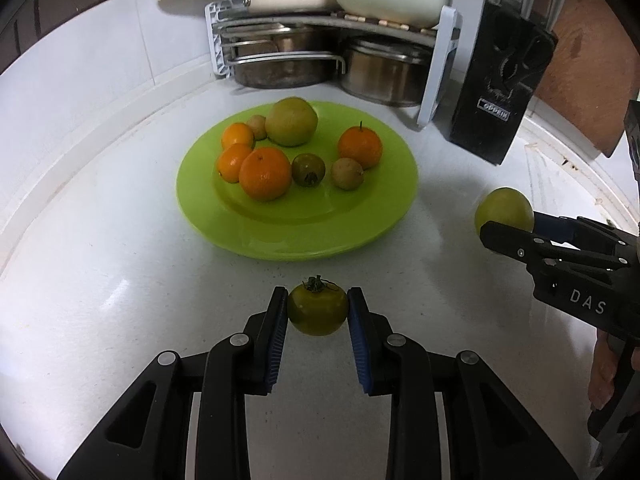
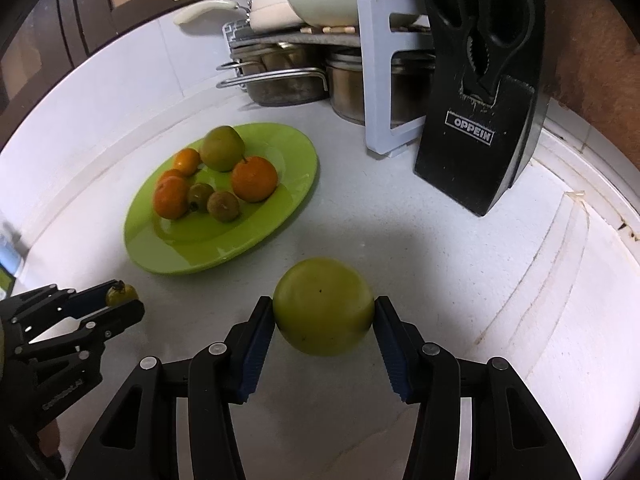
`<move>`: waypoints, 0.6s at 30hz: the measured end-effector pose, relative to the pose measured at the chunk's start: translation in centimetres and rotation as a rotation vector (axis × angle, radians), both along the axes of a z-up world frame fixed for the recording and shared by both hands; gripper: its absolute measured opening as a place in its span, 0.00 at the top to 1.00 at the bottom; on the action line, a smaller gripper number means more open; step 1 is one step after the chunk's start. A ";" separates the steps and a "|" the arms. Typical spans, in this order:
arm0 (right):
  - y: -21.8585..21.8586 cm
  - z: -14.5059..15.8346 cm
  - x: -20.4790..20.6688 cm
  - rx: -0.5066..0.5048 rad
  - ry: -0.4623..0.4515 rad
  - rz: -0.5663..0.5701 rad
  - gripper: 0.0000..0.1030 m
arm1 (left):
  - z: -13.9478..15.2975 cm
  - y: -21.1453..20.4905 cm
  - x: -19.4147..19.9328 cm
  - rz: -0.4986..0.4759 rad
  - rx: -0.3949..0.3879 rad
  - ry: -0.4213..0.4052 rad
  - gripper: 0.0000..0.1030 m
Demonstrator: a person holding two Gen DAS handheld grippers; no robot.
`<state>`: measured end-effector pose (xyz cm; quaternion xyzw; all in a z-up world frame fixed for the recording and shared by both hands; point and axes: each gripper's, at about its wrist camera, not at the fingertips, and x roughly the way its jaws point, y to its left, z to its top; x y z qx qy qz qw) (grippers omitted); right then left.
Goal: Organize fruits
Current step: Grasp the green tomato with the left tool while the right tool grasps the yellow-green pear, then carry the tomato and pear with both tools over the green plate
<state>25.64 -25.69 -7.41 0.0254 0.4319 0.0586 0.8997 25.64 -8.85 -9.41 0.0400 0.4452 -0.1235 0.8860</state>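
A: What did the left gripper (image 1: 318, 306) have?

B: It was clamped on a small green tomato (image 1: 318, 310) with a dark stalk on top, both blue pads pressed against its sides. The tomato sat just in front of the lime-green plate (image 1: 224, 220), apart from the rim, over the white worktop (image 1: 100, 260).

A: And the right gripper (image 2: 324, 312)?

B: It was closed on a larger, smooth yellow-green fruit (image 2: 323, 306), one pad touching each side. That fruit was also off the plate, to its right and nearer the camera than the rim.

A: Was either fruit resting on the worktop?

B: That could not be told for sure from either view.

A: What lay on the plate?

B: Four mandarins: a cluster of three on the left part, with the biggest mandarin (image 1: 265, 174) at the front, and one stalked mandarin (image 1: 360, 147) on the right part. A big yellow-green fruit (image 1: 291, 121) sat at the back of the plate. Near the plate's middle were a small dark-green tomato (image 1: 308, 170) and, just right of it, a small tan fruit (image 1: 347, 173). Another tan fruit peeked out behind the cluster.

A: Anything beyond the plate?

B: A black knife block (image 2: 480, 120) marked OPPEIN stood to the right of the plate, and a pot rack (image 1: 436, 68) with steel pots stood behind it.
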 end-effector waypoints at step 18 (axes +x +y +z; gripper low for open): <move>1.8 7.2 -4.7 0.017 -0.170 0.048 0.50 | 6.5 0.9 -3.9 -0.029 -0.049 -0.168 0.71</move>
